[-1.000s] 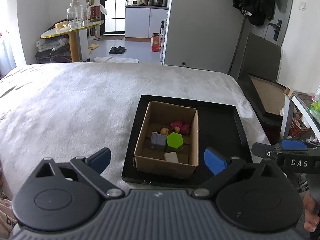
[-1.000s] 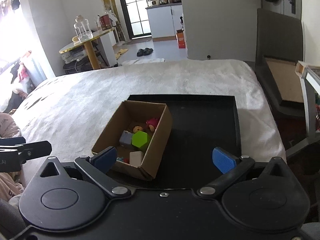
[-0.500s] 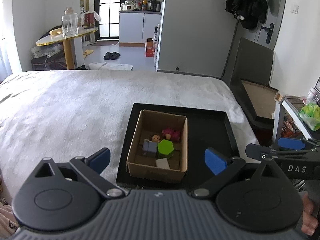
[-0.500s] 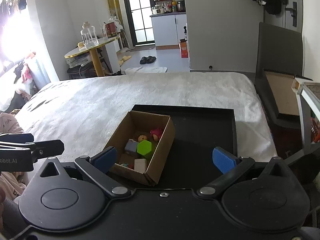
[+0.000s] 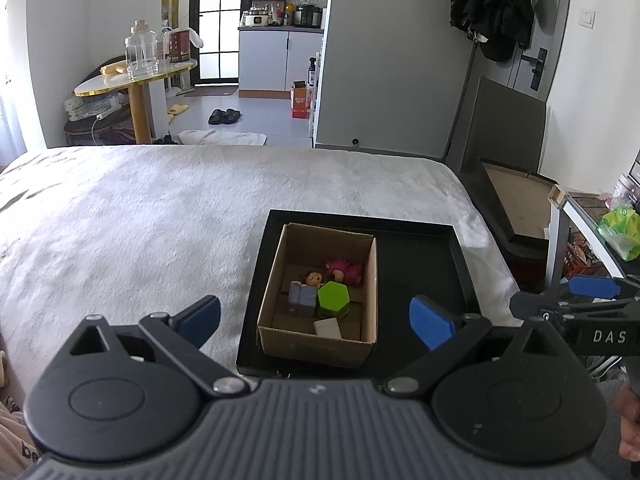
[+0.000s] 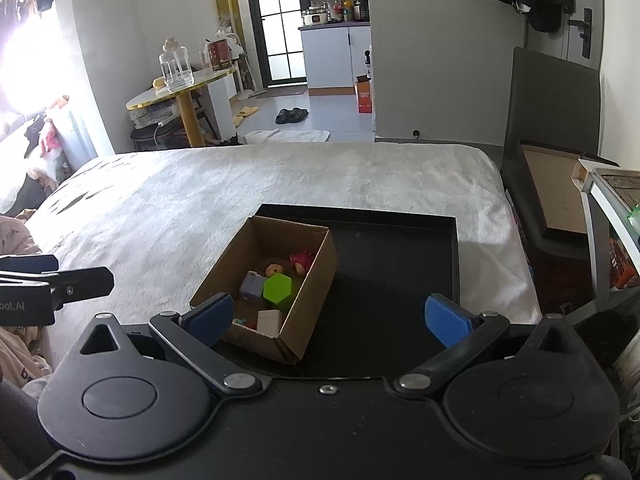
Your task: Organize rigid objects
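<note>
On white bedspread (image 5: 152, 216), black tray (image 5: 424, 272), kitchen (image 5: 280, 40) beyond

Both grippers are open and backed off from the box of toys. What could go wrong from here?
The box sits at the tray's left side on a soft bed; pushing it may slide or tip it. The toys are packed tightly, so open fingers reaching for the green block may snag its neighbours or the box wall.
</note>
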The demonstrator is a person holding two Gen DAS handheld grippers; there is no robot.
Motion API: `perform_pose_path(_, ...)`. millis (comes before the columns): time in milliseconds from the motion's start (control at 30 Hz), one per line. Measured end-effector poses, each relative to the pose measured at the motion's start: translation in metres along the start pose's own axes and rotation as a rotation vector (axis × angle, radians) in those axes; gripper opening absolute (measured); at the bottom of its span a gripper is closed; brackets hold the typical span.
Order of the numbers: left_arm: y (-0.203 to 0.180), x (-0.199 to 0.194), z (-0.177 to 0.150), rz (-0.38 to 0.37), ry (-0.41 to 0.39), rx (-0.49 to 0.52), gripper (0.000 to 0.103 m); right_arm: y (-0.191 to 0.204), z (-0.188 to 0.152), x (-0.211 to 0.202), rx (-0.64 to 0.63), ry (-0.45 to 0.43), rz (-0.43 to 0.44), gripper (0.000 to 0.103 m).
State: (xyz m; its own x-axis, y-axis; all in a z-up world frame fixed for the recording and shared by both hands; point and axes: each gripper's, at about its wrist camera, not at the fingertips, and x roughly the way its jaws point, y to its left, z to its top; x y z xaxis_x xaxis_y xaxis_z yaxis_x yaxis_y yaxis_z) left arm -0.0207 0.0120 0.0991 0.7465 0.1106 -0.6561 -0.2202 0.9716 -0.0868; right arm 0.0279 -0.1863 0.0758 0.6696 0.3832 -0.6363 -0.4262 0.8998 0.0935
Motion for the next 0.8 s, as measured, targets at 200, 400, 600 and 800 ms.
perform_pose_path(200, 0.0028, -0.0006, -0.0024, 0.007, -0.002, -0.005, 0.1, 0.001, -0.0026, -0.0001, -0.011, 0.002, 0.008, 0.103)
perform_pose_path(400, 0.0053, -0.0011, -0.003, 0.002, -0.006, -0.021, 0.1, 0.0023, -0.0026, -0.0013, -0.011, 0.002, 0.014, 0.103)
perform_pose_path(600, 0.0057, -0.0008, -0.0042, 0.0, -0.006, -0.02, 0.1, 0.0027, -0.0028, -0.0018, -0.011, 0.001, 0.012, 0.103)
perform_pose_path(800, 0.0068, 0.0001, -0.0053, 0.002, -0.004, -0.023, 0.1, 0.0013, -0.0037, -0.003, -0.011, 0.004, 0.011, 0.103)
